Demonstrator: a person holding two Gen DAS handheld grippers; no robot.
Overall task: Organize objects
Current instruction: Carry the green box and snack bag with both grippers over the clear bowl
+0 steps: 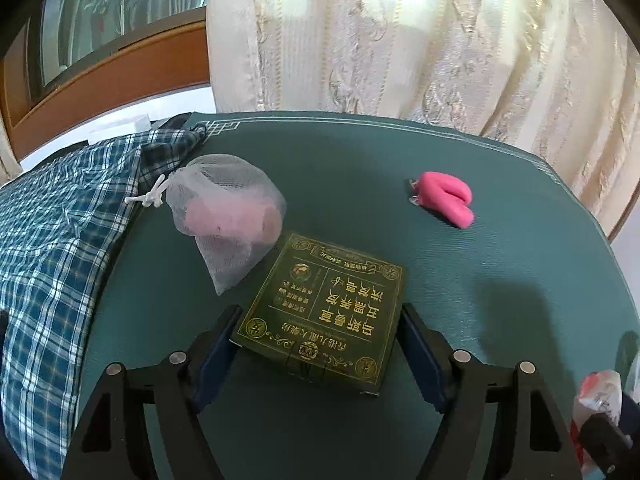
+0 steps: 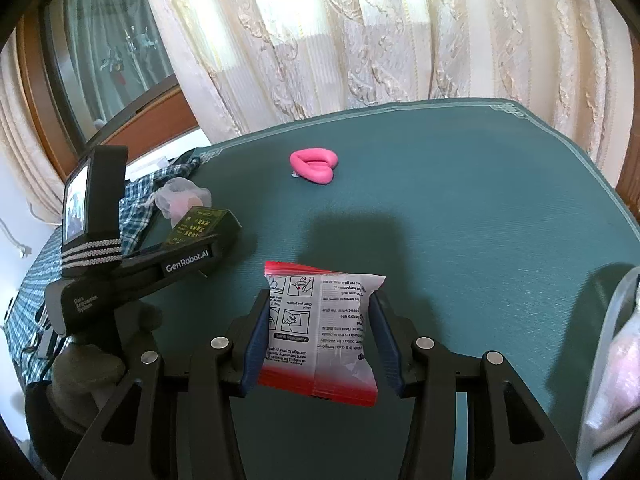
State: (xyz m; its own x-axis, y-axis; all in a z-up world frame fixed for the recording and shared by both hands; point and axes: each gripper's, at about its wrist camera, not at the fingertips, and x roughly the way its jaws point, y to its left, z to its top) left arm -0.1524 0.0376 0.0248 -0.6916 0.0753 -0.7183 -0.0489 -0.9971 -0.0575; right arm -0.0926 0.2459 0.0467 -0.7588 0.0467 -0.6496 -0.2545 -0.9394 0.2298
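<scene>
Over green mat (image 2: pixel 480 208), right fingers (image 2: pixel 318 336) clamp red-white packet (image 2: pixel 320 332); left fingers (image 1: pixel 320 344) loosely straddle green box (image 1: pixel 324 308)

Daylight glows through the curtain (image 1: pixel 400 40) ahead of both grippers; soft shadows fall on the mat (image 2: pixel 480 200); fisheye edges bend darkly.

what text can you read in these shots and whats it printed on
"GenRobot.AI": side of the left claw.
"Data Collection System": its grey body, small, partly blurred.
"Application guide": upside down on the red and white packet in the right claw; other lines too small.
Gold Chinese characters: green box, upside down, not reliably readable.
</scene>
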